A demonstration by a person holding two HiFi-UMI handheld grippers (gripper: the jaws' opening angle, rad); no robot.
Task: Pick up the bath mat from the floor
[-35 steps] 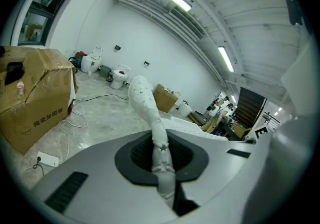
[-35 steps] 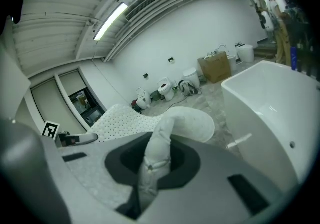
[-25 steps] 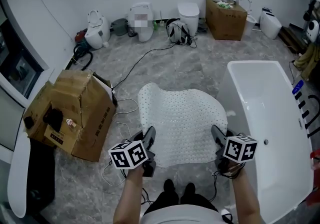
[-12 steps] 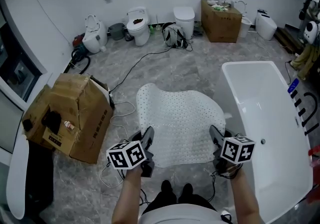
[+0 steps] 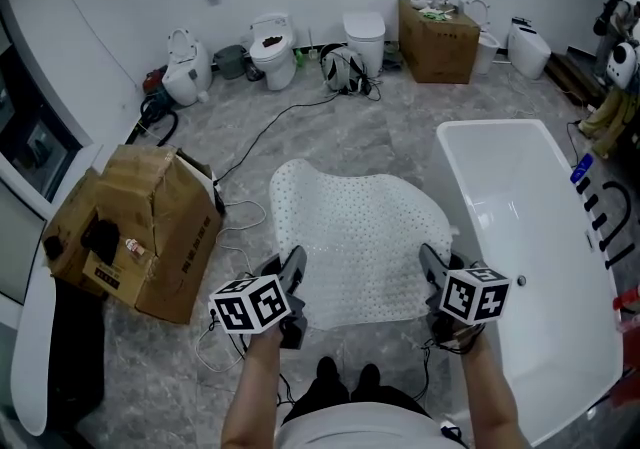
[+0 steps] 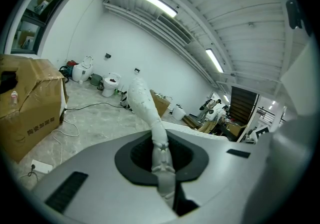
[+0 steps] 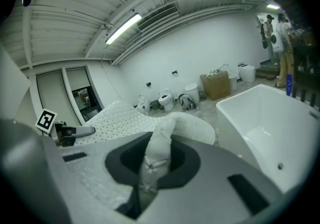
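Observation:
A white perforated bath mat point(image 5: 355, 237) hangs stretched between my two grippers, its far end trailing toward the marble floor. My left gripper point(image 5: 293, 272) is shut on the mat's near left corner, and the mat's edge point(image 6: 150, 113) runs pinched between its jaws in the left gripper view. My right gripper point(image 5: 432, 269) is shut on the near right corner; a bunched fold of the bath mat point(image 7: 160, 153) is squeezed between its jaws in the right gripper view.
A white bathtub point(image 5: 520, 237) stands close on the right. A torn cardboard box point(image 5: 135, 227) sits on the left, with cables point(image 5: 235, 227) on the floor beside it. Toilets point(image 5: 270, 47) and another box point(image 5: 435, 37) line the far wall. My feet point(image 5: 340, 377) are below the mat.
Both grippers have lifted a little with the mat, and the whole view has shifted slightly toward the far wall. Both grips are unchanged.

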